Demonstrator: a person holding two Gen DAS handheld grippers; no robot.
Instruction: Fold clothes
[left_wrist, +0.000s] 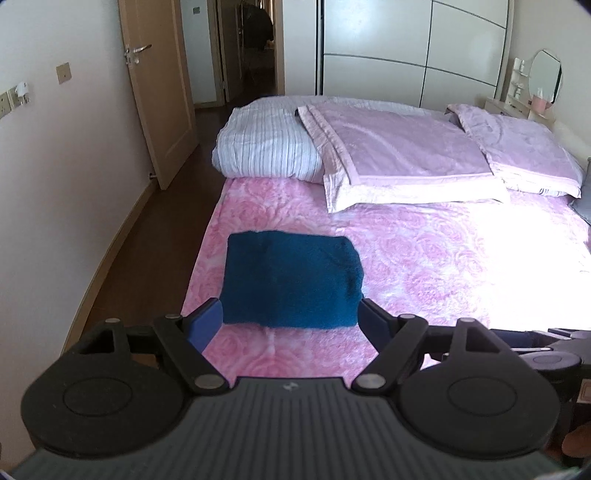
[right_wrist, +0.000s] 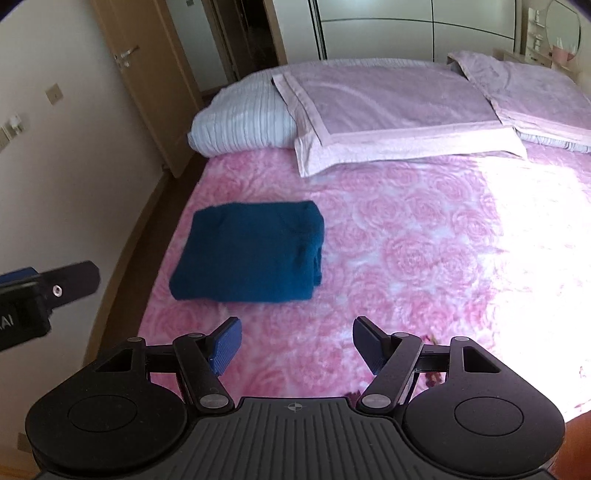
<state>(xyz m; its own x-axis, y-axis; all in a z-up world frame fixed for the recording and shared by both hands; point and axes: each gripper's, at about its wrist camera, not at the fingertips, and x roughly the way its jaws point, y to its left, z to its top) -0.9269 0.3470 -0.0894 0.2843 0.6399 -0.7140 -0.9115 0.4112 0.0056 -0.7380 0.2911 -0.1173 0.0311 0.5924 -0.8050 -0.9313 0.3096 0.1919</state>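
Note:
A dark teal garment (left_wrist: 291, 278) lies folded into a neat rectangle on the pink rose-patterned bed cover (left_wrist: 424, 258), near the bed's left edge. My left gripper (left_wrist: 290, 319) hovers just in front of its near edge, open, with nothing between its blue pads. In the right wrist view the same folded garment (right_wrist: 251, 251) sits ahead and to the left. My right gripper (right_wrist: 295, 343) is open over bare pink cover (right_wrist: 406, 258), apart from the garment. Part of the left gripper's body (right_wrist: 48, 291) shows at the left edge of that view.
A striped white quilt (left_wrist: 266, 144) and two pink pillows (left_wrist: 402, 155) lie at the far end of the bed. Brown floor (left_wrist: 155, 229), a white wall and an open wooden door (left_wrist: 159, 92) run along the left. A wardrobe (left_wrist: 406, 48) and a mirror (left_wrist: 545, 77) stand behind.

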